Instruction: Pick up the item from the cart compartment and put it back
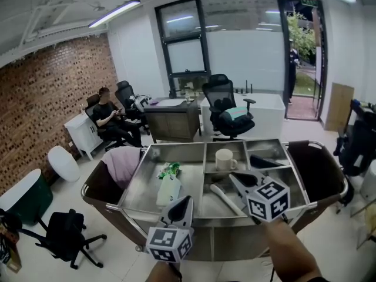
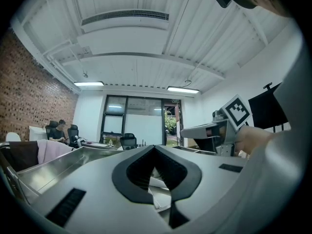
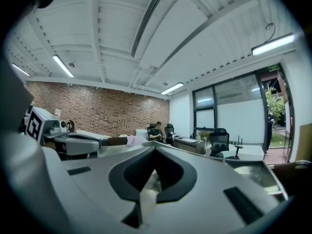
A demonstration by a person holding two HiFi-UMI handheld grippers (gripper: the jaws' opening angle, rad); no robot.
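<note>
A steel cart point(image 1: 176, 147) with several compartments stands below me. A white mug point(image 1: 224, 159) sits in the middle far compartment. A long white item point(image 1: 223, 197) lies in the compartment nearer to me, and my right gripper point(image 1: 232, 177) hovers just above its far end, jaws shut tip to tip. In the right gripper view point(image 3: 155, 148) a white strip point(image 3: 147, 199) shows through the opening behind the tips; whether it is pinched I cannot tell. My left gripper point(image 1: 187, 200) is shut near the cart's front edge, beside a white bottle point(image 1: 168, 189) and a green packet point(image 1: 169, 170).
A pink cloth point(image 1: 120, 160) hangs over the cart's left end, and a dark bag point(image 1: 314, 169) hangs at its right end. A black item point(image 1: 264, 162) lies in the far right compartment. A seated person point(image 1: 108, 116), desks and office chairs point(image 1: 226, 107) stand beyond; another chair point(image 1: 64, 234) is at lower left.
</note>
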